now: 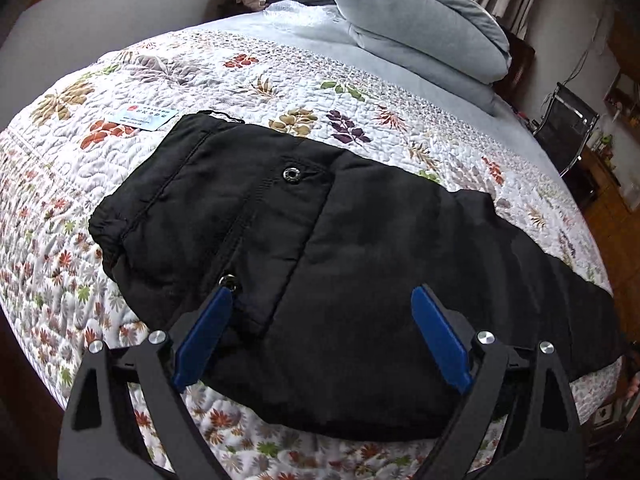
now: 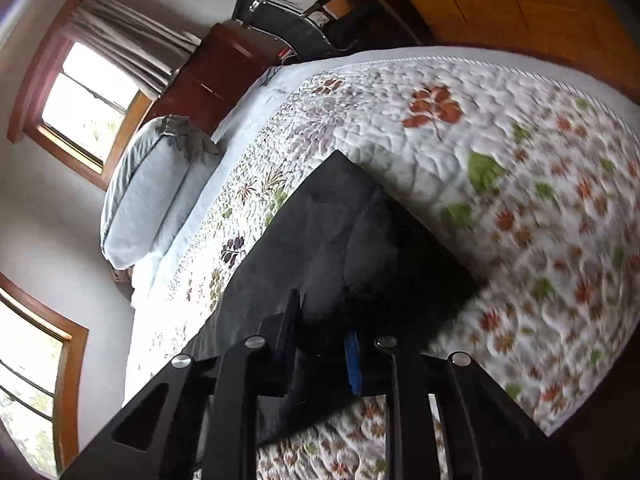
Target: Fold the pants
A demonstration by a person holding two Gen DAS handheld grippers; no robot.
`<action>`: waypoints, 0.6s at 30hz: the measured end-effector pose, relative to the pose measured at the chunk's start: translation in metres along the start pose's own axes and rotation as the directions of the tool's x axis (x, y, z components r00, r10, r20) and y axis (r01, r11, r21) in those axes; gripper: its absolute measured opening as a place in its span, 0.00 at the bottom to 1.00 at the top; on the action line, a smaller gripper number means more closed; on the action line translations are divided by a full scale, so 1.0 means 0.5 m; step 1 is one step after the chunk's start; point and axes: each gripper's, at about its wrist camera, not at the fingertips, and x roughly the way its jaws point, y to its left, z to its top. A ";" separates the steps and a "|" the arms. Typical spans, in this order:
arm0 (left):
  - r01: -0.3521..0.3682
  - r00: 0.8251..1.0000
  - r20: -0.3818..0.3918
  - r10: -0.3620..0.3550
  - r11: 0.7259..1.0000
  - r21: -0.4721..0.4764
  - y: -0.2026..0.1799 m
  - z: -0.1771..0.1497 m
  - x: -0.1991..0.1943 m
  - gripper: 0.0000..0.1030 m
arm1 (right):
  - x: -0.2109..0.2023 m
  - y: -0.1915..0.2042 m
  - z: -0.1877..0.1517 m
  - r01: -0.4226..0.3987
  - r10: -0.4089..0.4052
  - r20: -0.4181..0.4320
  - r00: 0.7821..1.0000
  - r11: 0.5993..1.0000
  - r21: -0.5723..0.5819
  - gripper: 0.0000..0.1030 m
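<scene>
- The black padded fabric pants (image 1: 320, 240) lie flat across the white floral quilted bedspread (image 1: 200, 76), waistband end toward one side, legs running off toward the bed's far edge.
- 1 round metal snap button (image 1: 291, 175) shows on a back pocket; a 2nd metal snap (image 1: 228, 279) sits just beside a blue fingertip.
- The left gripper (image 1: 322, 336) hangs just over the near edge of the pants with its 2 blue-padded fingers (image 1: 204, 340) spread wide apart, holding nothing.
- The right gripper (image 2: 320, 344) is down at the leg end of the pants (image 2: 340, 224); its fingers stand close together, with dark cloth between them, but the view is blurred and shadowed, so I cannot tell whether they actually pinch it.
- A small pale blue printed card (image 1: 142, 119) rests on the bedspread just beside the waistband.
- 2 stacked pale grey-blue pillows (image 1: 420, 24) lie at the head of the bed.
</scene>
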 end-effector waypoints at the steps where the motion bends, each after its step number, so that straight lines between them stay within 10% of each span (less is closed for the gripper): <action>1: -0.007 1.000 -0.004 0.007 1.000 0.012 -0.001 0.000 0.005 0.89 | 0.004 0.003 0.003 0.002 -0.002 -0.001 1.000 1.000 -0.003 0.17; 9: -0.091 0.996 -0.012 0.093 0.988 0.127 -0.034 -0.011 0.033 0.97 | 0.037 -0.063 -0.014 0.097 -0.091 -0.062 0.994 0.991 0.092 0.17; 18: -0.109 0.994 0.011 0.109 0.986 0.127 -0.038 -0.001 0.003 0.97 | -0.045 -0.089 -0.044 0.048 -0.052 0.023 0.998 0.988 0.147 0.58</action>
